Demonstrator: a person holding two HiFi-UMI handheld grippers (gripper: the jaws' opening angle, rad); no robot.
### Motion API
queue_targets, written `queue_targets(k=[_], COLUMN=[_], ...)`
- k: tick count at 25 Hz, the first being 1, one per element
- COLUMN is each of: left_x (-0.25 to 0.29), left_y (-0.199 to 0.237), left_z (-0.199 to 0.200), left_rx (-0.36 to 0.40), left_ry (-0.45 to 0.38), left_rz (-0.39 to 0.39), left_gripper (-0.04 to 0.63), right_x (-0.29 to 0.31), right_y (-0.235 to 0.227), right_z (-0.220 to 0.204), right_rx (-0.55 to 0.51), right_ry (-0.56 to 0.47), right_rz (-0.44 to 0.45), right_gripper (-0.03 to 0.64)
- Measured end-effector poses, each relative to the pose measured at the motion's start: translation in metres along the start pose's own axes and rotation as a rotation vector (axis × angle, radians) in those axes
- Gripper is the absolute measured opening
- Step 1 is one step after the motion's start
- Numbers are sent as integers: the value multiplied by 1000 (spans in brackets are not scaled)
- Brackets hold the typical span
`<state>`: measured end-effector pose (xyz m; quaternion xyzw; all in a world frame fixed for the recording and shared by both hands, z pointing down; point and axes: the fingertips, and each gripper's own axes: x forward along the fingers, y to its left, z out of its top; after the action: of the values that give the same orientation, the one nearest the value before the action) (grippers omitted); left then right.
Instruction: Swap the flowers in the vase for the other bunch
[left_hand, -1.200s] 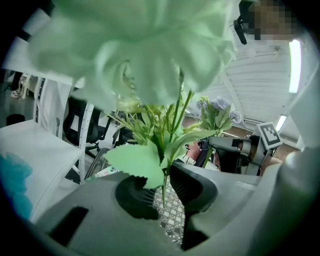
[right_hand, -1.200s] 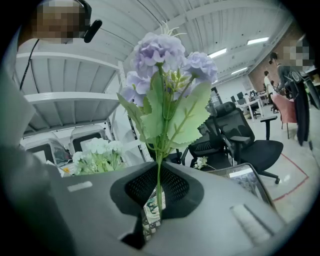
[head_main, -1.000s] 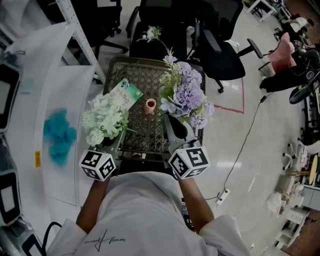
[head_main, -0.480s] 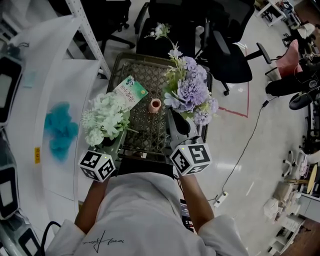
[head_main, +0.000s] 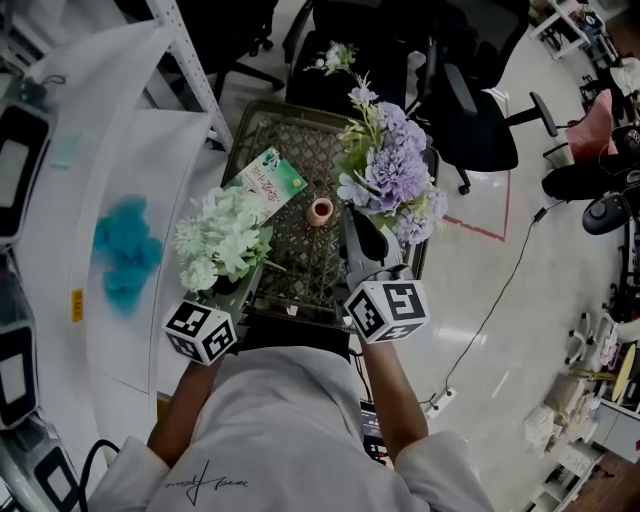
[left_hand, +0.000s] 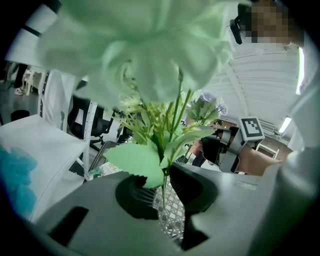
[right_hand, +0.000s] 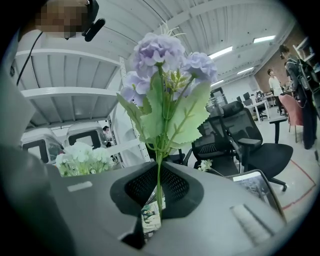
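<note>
My left gripper (head_main: 236, 284) is shut on the stems of a pale green-white flower bunch (head_main: 222, 240), held upright over the table's left edge; in the left gripper view the thin stems (left_hand: 164, 187) sit pinched between the jaws. On the right, my right gripper (head_main: 368, 240) is shut on the purple flower bunch (head_main: 392, 175), its single stem (right_hand: 159, 192) caught between the jaws. A small pink vase (head_main: 321, 211) stands empty-looking on the mesh table (head_main: 300, 150), between the two bunches and apart from both.
A green booklet (head_main: 272, 178) lies on the mesh table left of the vase. A small flower sprig (head_main: 335, 57) rests on a black chair behind the table. Office chairs (head_main: 470, 110) stand at the back right, white shelving (head_main: 100, 150) at the left.
The right gripper with the purple bunch has edged forward over the table. The left gripper with the pale bunch has kept its place. My view has drifted slightly.
</note>
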<state>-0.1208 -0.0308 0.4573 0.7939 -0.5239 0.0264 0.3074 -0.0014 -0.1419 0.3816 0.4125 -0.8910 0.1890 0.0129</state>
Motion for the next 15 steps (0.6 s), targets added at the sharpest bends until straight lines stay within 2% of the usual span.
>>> queue_targets(k=[15], left_x=[-1], left_y=[8], left_z=[-10], left_rx=[-17], left_ry=[29], left_rz=[31], left_gripper=[71], right_x=[31], right_y=[-16], right_z=[-3], right_rx=[-31], right_ry=[14], right_rz=[5], right_gripper=[20])
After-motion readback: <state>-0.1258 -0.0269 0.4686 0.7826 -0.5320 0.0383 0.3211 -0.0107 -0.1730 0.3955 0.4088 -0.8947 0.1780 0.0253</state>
